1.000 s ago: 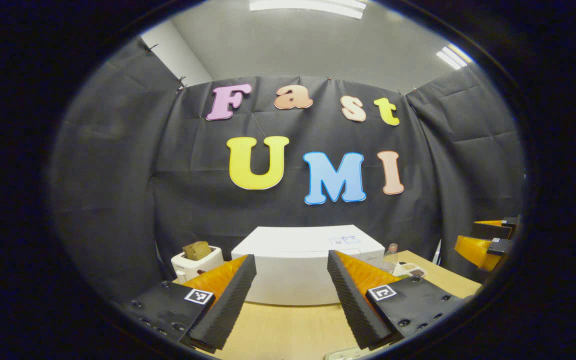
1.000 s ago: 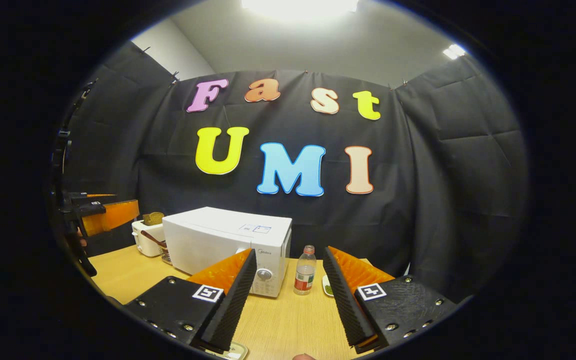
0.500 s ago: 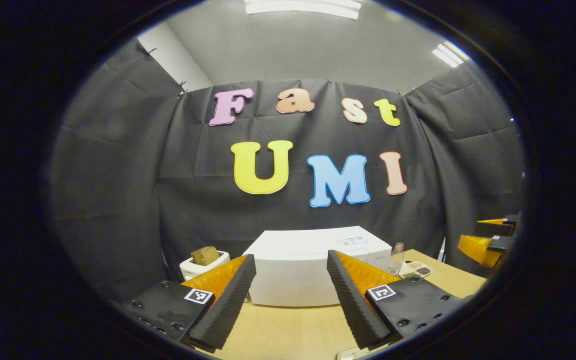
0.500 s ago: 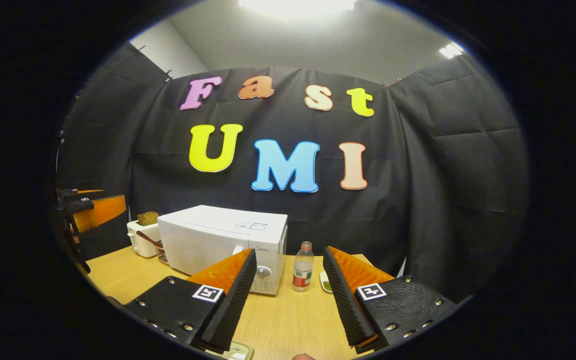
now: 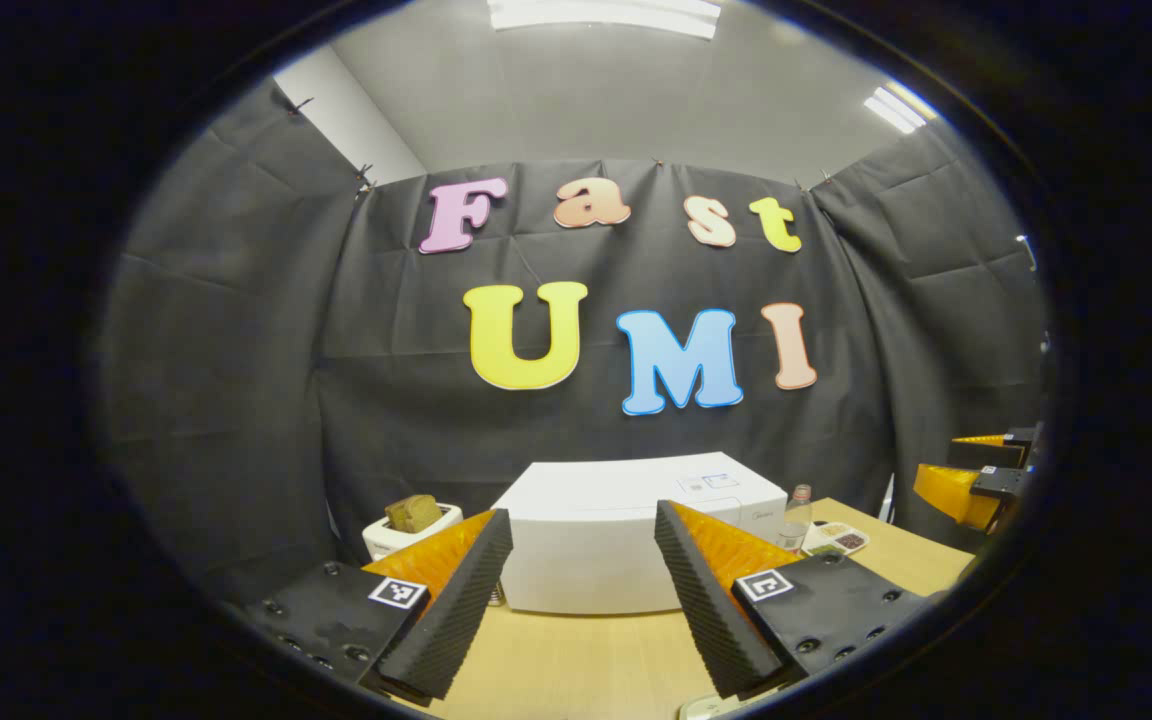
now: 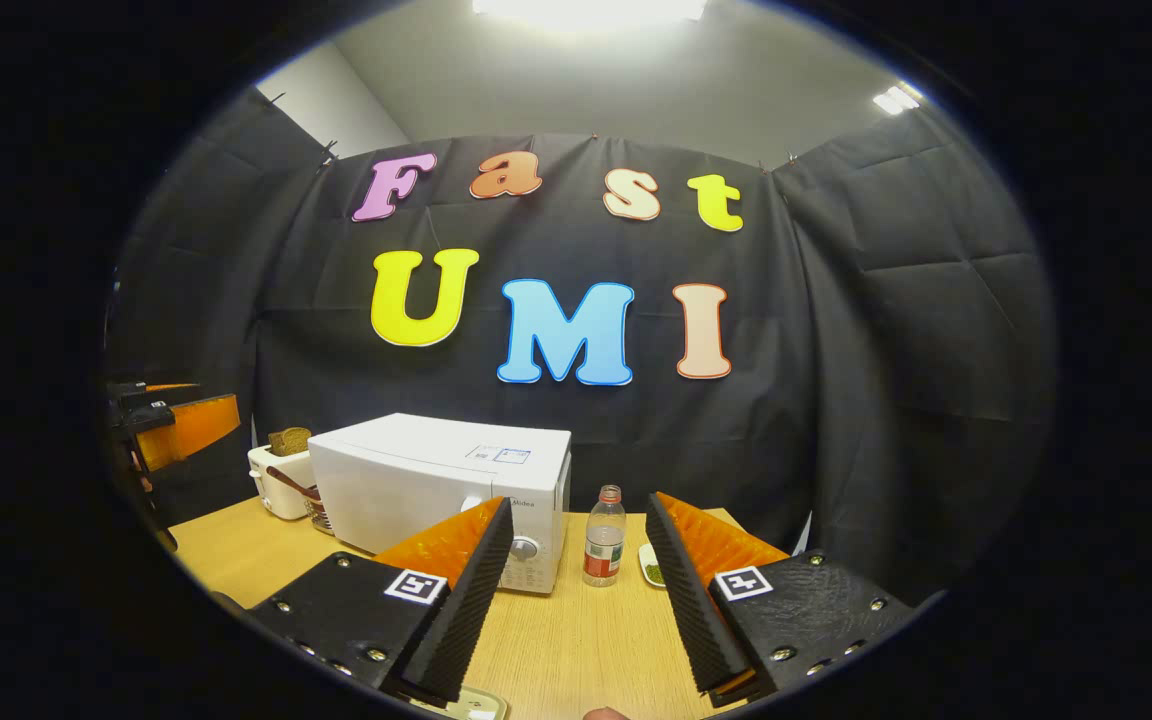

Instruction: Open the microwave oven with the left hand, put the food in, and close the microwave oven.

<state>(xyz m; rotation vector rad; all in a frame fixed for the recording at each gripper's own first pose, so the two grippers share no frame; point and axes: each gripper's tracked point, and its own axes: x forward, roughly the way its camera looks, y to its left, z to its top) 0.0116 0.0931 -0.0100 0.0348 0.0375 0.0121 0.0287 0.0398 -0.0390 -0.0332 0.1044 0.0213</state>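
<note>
- You're boxed in by black cloth (image 5: 236, 380) on three sides, creased and clipped up along the top edge.
- Above the cloth you've got a plain grey ceiling (image 5: 616, 90), plus a strip of white wall (image 5: 351, 110) peeking out at the upper left corner.
- Long ceiling lights (image 5: 601, 12) overhead, another (image 5: 894, 108) off to the right. In the right gripper view the top light (image 6: 586, 10) glares pretty hard.
- Your table (image 6: 576, 640) is light wood grain.

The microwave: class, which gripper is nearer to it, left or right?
Probably the left. The left gripper faces the microwave squarely; the right gripper hangs off its control-panel side, by the bottle.
</note>
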